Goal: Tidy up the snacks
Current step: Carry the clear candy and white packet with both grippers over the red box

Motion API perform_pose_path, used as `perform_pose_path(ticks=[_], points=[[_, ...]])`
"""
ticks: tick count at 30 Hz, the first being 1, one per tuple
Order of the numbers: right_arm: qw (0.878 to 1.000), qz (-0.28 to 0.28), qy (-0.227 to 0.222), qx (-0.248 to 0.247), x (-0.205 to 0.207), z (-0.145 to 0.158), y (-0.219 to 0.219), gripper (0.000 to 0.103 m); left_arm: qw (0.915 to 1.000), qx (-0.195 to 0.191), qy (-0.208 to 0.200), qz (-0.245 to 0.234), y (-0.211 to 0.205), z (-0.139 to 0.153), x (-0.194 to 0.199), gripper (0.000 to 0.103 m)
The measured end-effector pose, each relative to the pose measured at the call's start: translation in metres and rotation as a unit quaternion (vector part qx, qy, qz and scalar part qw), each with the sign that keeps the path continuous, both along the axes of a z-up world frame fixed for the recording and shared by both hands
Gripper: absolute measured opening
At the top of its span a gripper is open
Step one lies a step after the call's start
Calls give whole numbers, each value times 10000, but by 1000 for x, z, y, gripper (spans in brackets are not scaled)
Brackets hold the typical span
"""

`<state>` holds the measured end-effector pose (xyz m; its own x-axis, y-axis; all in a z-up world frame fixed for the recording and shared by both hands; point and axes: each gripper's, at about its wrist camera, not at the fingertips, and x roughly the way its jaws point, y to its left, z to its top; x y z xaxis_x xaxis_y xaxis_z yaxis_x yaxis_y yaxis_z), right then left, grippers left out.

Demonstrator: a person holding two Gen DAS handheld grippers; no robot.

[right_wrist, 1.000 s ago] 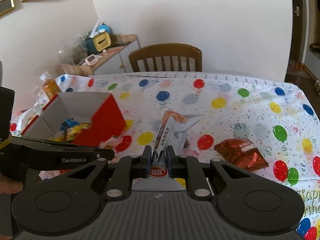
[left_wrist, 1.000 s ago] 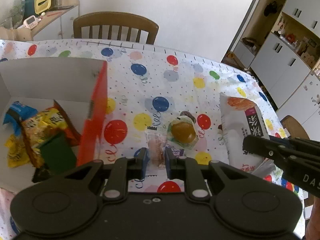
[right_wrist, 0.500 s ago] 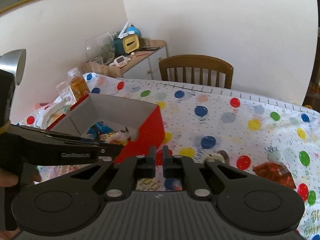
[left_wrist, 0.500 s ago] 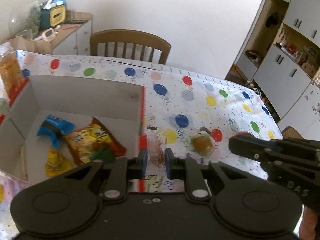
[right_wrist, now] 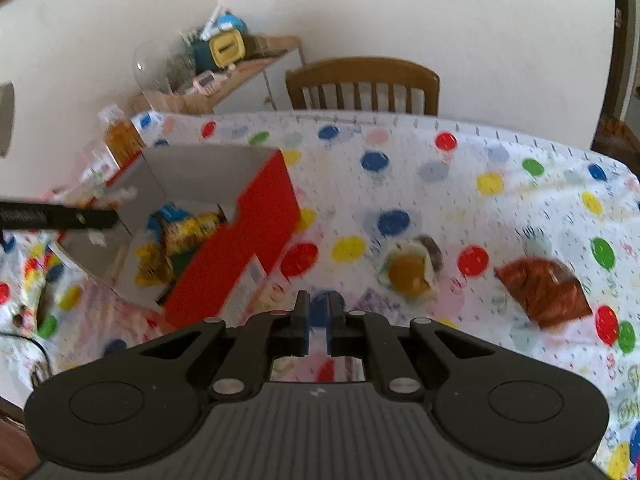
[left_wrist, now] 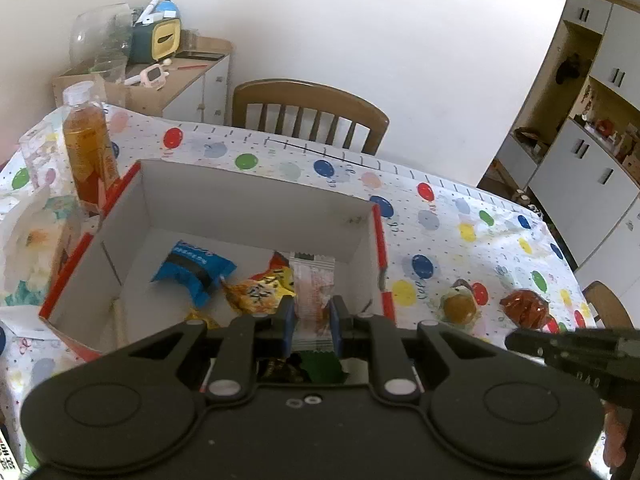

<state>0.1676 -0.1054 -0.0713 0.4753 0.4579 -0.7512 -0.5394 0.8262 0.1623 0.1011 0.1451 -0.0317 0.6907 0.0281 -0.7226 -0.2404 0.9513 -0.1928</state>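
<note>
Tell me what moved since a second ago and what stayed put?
The left tongs carried the clear snack packet from the table to over the red box, still gripping it. The right tongs let go of the big white bag, which is now out of sight, and are empty. The round yellow snack and the brown packet stayed on the table.

Box [left_wrist: 256,216] on table [left_wrist: 460,208], snack packets [left_wrist: 196,268] inside; bottle [left_wrist: 89,148] behind-left; two wrapped snacks [left_wrist: 460,307] right; chair [left_wrist: 308,114] behind.
</note>
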Motion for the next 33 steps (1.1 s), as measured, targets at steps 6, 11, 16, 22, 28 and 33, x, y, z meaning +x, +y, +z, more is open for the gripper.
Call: perform_pose_path(ticks=[6, 11, 16, 22, 28, 33], points=[[9997, -51, 117, -187, -5, -18, -7, 21, 10000, 8, 10, 19, 8, 0, -4, 15], [9995, 9, 72, -300, -8, -26, -7, 75, 10000, 52, 2, 21, 10, 1, -6, 15], [9985, -36, 255, -492, 2, -47, 1, 75, 10000, 70, 20, 41, 13, 0, -9, 15], [9964, -229, 571, -579, 13, -78, 5, 75, 9999, 82, 79, 62, 17, -2, -12, 15], [9953, -149, 466, -833, 11, -87, 15, 62, 9998, 78, 150, 123, 22, -6, -16, 15], [9950, -81, 413, -904, 8, -86, 17, 36, 9996, 96, 200, 160, 26, -9, -18, 15]])
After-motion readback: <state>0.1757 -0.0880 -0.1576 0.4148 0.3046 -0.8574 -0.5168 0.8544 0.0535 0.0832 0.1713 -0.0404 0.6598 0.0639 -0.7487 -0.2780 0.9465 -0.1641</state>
